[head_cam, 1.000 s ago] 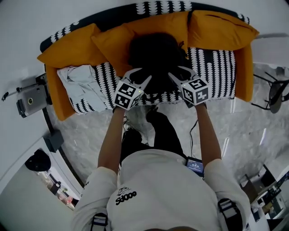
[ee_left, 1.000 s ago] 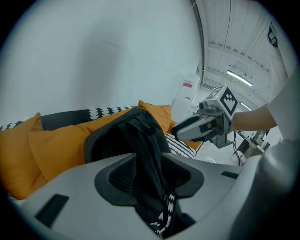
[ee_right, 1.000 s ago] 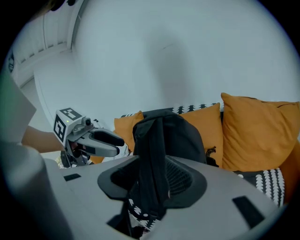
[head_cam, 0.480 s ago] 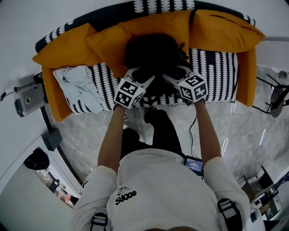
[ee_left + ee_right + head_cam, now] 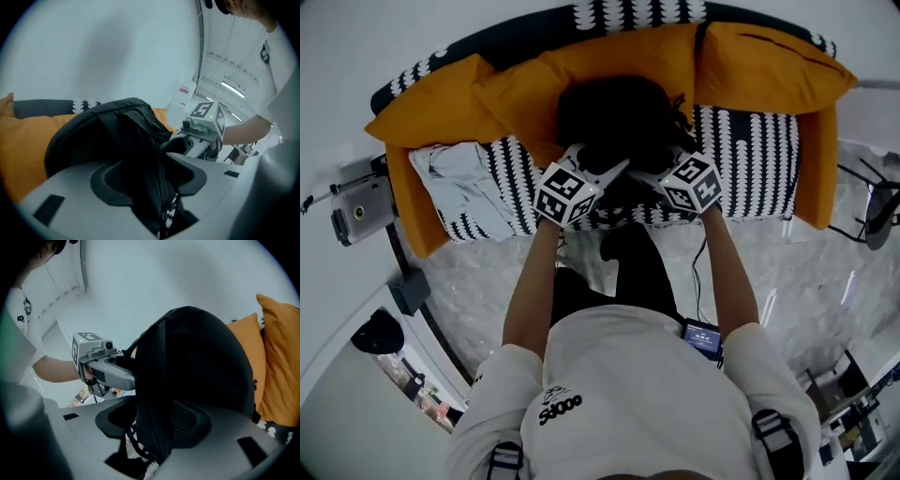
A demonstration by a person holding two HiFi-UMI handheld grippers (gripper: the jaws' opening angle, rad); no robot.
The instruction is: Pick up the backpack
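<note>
One black backpack (image 5: pixel 614 112) stands on the patterned sofa (image 5: pixel 750 141), leaning on orange cushions (image 5: pixel 619 61). A padded strap (image 5: pixel 145 159) of it passes between the jaws of the left gripper (image 5: pixel 602 161) and of the right gripper (image 5: pixel 661 161) (both have just been opening wide and do not pinch yet), probably so both sides lift evenly.

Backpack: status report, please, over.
Left gripper, right gripper: jaws just opened, strap between each. Black backpack on sofa, not yet lifted. Nothing blocking.
</note>
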